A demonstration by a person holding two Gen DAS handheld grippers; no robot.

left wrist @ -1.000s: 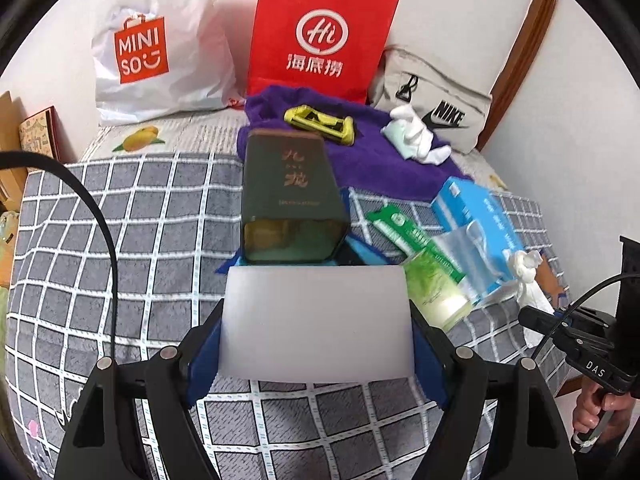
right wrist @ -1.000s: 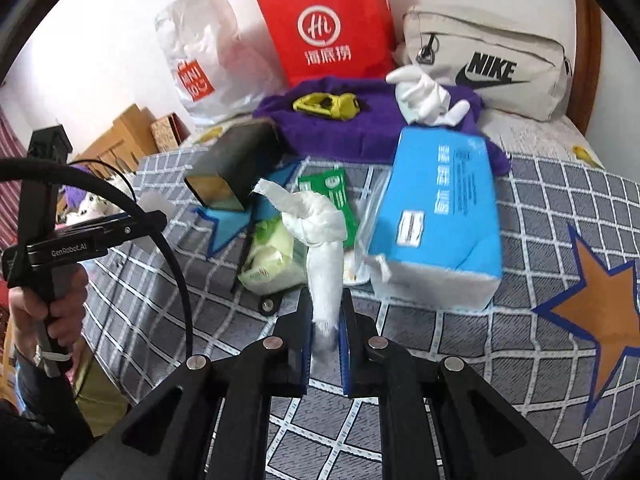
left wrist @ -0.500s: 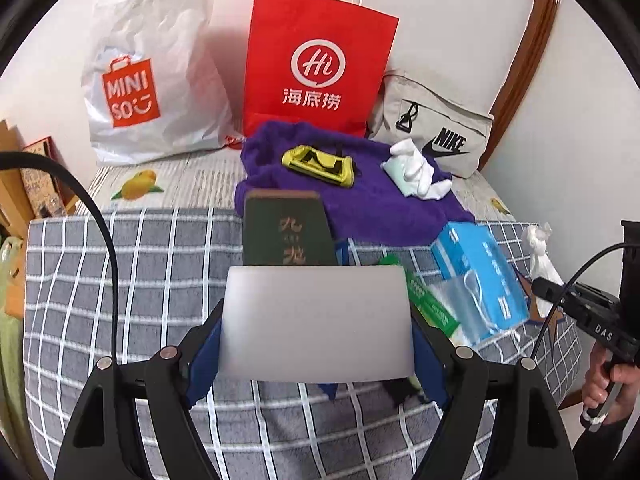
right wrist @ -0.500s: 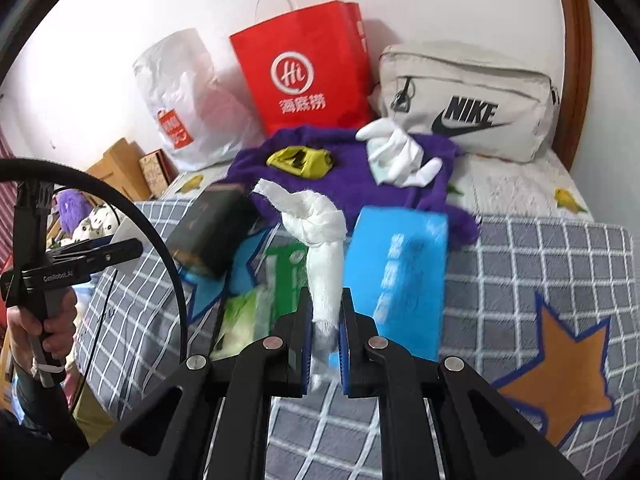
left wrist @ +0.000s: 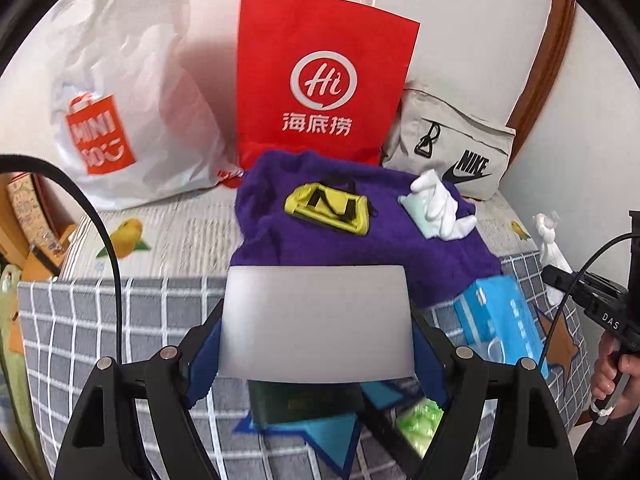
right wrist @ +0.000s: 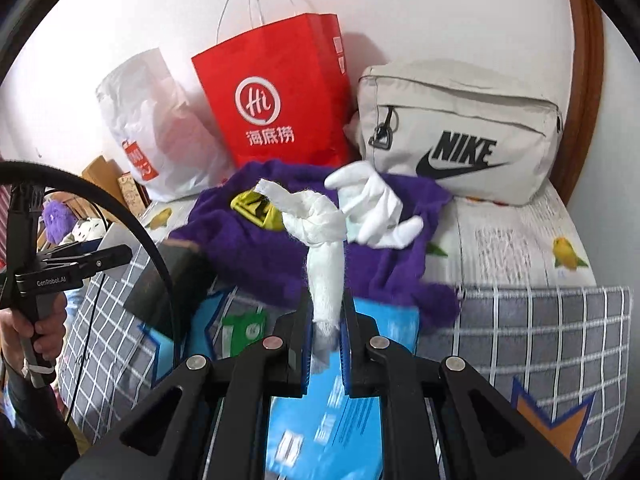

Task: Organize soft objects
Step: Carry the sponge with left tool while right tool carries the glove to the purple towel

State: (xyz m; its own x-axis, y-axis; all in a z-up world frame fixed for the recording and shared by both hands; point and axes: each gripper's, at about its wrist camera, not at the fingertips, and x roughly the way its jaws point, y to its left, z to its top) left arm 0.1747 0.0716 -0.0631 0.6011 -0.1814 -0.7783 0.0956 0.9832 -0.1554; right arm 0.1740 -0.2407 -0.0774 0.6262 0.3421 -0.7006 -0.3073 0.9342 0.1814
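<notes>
My left gripper (left wrist: 316, 344) is shut on a flat grey rectangular pad (left wrist: 316, 312) that fills the wide gap between its fingers. It hangs above the checked blanket (left wrist: 120, 320), just short of a purple towel (left wrist: 360, 248). On the towel lie a yellow pouch (left wrist: 328, 210) and a white glove bundle (left wrist: 438, 208). My right gripper (right wrist: 326, 320) is shut on a knotted white cloth (right wrist: 320, 232), which stands up in front of the purple towel (right wrist: 248, 252) and the white glove bundle (right wrist: 372, 204). The cloth (left wrist: 550, 236) also shows at the right edge of the left wrist view.
A blue tissue pack (right wrist: 328, 420), a green packet (right wrist: 244, 328) and a dark green box (right wrist: 164, 284) lie on the blanket below the grippers. Against the wall stand a white plastic bag (left wrist: 120, 120), a red paper bag (left wrist: 320, 80) and a beige Nike bag (right wrist: 460, 132).
Both grippers have moved forward and upward toward the purple towel, each keeping hold of its item. The dark green box and tissue pack have slid down under them in view.
</notes>
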